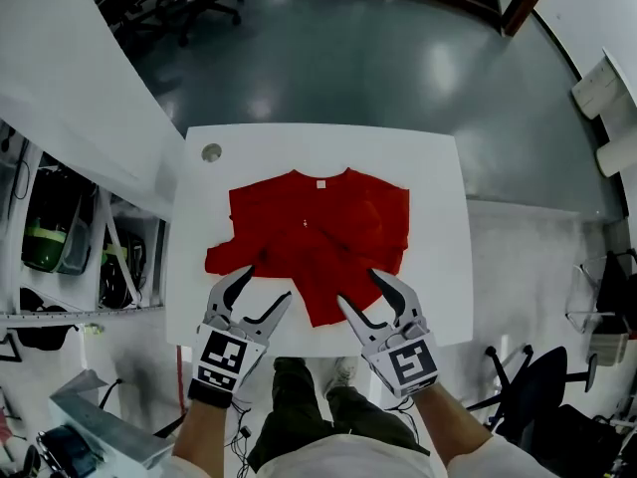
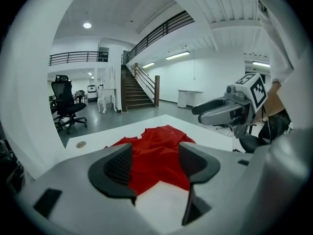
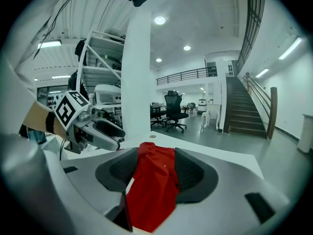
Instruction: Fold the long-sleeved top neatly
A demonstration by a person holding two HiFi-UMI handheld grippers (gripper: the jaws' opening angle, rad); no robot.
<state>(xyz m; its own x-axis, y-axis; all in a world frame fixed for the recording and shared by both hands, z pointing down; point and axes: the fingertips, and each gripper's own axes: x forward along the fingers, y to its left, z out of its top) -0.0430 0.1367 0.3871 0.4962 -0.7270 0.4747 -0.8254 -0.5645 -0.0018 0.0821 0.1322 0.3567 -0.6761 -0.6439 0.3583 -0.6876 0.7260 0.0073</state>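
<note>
A red long-sleeved top (image 1: 318,227) lies crumpled on the white table (image 1: 438,267), collar at the far side, sleeves tucked in. My left gripper (image 1: 264,289) hovers over the near-left part of the top, jaws apart. My right gripper (image 1: 360,289) stands at the near hem, also apart. In the left gripper view the top (image 2: 156,146) lies beyond the open left gripper (image 2: 156,163), and the right gripper (image 2: 220,112) shows at the right. In the right gripper view red cloth (image 3: 151,180) fills the gap of the right gripper (image 3: 154,173); the pads do not press it.
A small round disc (image 1: 211,152) sits at the table's far left corner. Shelving with gear (image 1: 60,227) stands to the left, office chairs (image 1: 189,3) at the far left, another chair (image 1: 537,386) at the near right. The person's legs (image 1: 309,406) are at the near table edge.
</note>
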